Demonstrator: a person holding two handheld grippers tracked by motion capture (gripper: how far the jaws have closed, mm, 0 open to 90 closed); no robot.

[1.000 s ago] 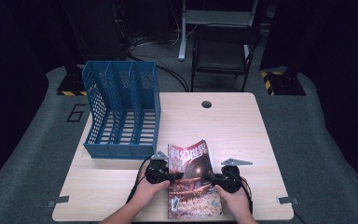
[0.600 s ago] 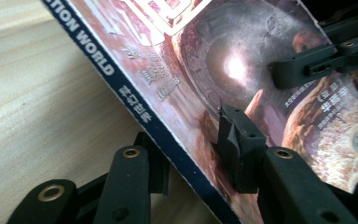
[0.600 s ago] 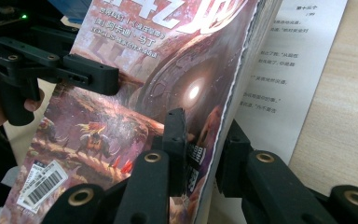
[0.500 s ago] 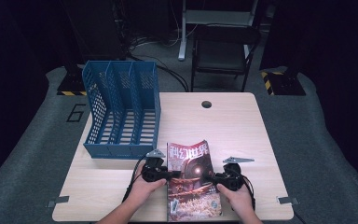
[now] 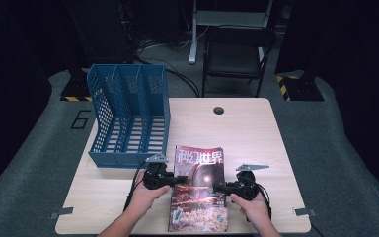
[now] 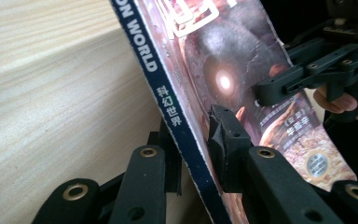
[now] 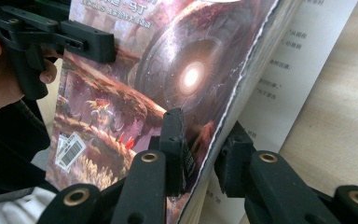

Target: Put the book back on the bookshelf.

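A magazine (image 5: 197,197) with a red and brown cover is held between both grippers over the near edge of the table (image 5: 256,133). My left gripper (image 5: 170,179) grips its blue spine (image 6: 175,112); the jaws have just been closing, and one pad presses the cover (image 6: 223,60) while the other sits behind. My right gripper (image 5: 222,187) holds the open page edge (image 7: 223,121); its jaws have just been opening a little, with the pages still between the pads. A loose inner page (image 7: 298,60) hangs out beside them.
A blue three-slot file rack (image 5: 128,113) stands at the table's back left, close to the left hand. A round cable hole (image 5: 218,110) sits near the far edge. A black chair (image 5: 237,54) stands behind the table.
The left hand has risen and shifted slightly left with the spine. The magazine has turned straighter and come up off the table. The right hand has barely moved.
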